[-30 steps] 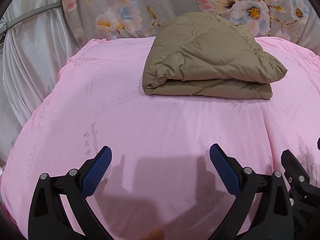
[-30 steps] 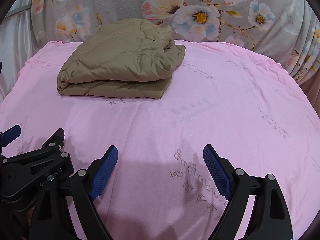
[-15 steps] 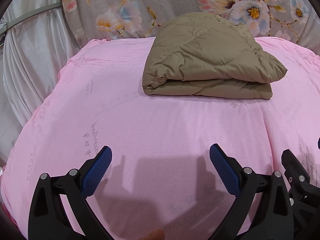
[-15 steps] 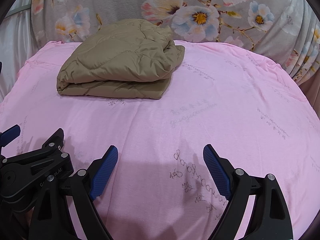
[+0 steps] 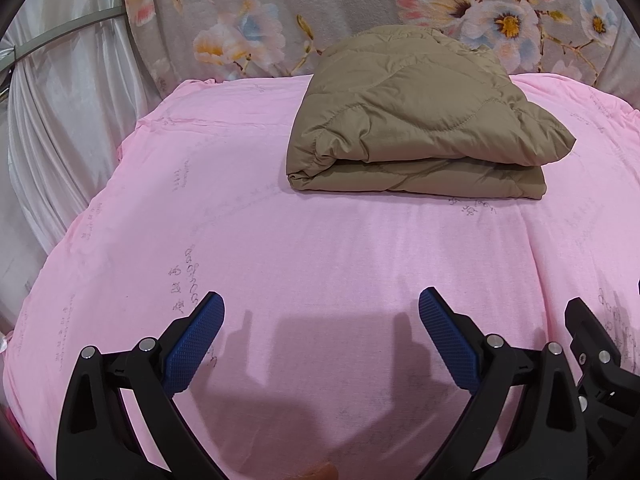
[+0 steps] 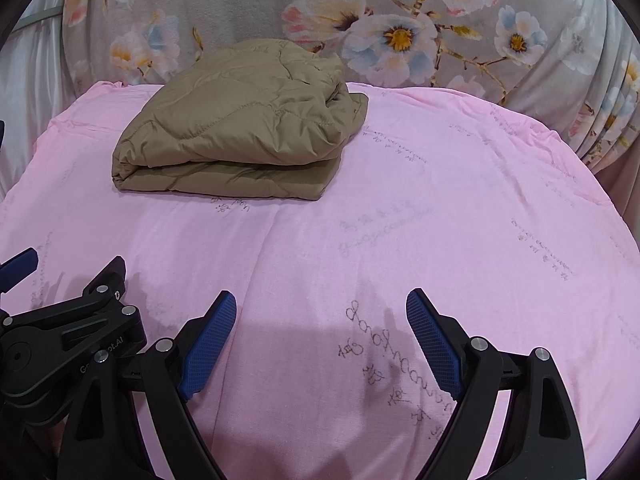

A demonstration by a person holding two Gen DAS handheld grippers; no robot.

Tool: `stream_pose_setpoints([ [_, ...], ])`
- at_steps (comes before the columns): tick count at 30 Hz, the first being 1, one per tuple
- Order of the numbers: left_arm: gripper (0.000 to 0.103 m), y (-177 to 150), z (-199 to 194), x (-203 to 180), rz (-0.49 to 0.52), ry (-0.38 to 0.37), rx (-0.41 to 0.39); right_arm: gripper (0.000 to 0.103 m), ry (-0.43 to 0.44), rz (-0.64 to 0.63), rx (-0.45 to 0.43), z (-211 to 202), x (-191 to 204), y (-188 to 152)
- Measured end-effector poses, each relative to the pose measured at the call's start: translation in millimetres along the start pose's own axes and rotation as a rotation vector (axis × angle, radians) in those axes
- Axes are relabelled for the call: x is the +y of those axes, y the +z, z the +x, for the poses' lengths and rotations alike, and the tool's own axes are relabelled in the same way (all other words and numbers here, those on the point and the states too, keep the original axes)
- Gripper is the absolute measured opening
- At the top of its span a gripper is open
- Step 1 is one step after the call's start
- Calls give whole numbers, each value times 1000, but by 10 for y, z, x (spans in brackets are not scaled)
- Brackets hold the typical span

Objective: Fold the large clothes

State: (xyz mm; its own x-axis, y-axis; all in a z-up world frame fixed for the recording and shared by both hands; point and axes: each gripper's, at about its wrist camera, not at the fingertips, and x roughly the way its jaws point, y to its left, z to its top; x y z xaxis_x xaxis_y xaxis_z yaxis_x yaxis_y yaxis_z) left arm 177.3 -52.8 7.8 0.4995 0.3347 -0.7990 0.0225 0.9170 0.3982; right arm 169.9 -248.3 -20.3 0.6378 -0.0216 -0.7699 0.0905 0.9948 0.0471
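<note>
Left gripper point(image 5: 321, 312): jaws spread wide, nothing between the blue ribbed pads point(image 5: 195, 342). It is positioned low over the pink sheet point(image 5: 320, 248), aimed toward 12 o'clock, at the near edge of the bed. No contact with the garment. Its shadow falls on the sheet directly between and ahead of the fingers. Part of the black frame of the other gripper appears at 4 o'clock in the left wrist view.

Right gripper point(image 6: 321, 308): jaws likewise spread wide and empty, blue pads point(image 6: 434, 342) well apart. It is held level, pointing toward 12 o'clock, just beside the left unit; the left unit's black body enters the right wrist view at 8 o'clock.

Task item: the tan quilted jacket point(image 5: 416, 120) lies folded into a compact stacked bundle on the pink sheet, at the far side of the bed. In the left wrist view it sits at 1 o'clock; in the right wrist view the same jacket point(image 6: 240, 128) sits at 11 o'clock. It is well apart from both grippers. The fold edge faces the cameras, with two thick layers visible.

Surroundings: a grey floral fabric point(image 6: 400, 20) backs the bed at 12 o'clock. A white curtain point(image 5: 52, 120) hangs at 9 to 10 o'clock in the left wrist view. The sheet carries faint printed script.
</note>
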Motion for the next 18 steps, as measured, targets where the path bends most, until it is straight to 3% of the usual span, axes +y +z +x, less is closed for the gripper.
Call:
stream_pose_setpoints([
  [18, 93, -1, 6, 17, 2, 8, -3, 85, -6, -7, -2, 8, -1, 1],
])
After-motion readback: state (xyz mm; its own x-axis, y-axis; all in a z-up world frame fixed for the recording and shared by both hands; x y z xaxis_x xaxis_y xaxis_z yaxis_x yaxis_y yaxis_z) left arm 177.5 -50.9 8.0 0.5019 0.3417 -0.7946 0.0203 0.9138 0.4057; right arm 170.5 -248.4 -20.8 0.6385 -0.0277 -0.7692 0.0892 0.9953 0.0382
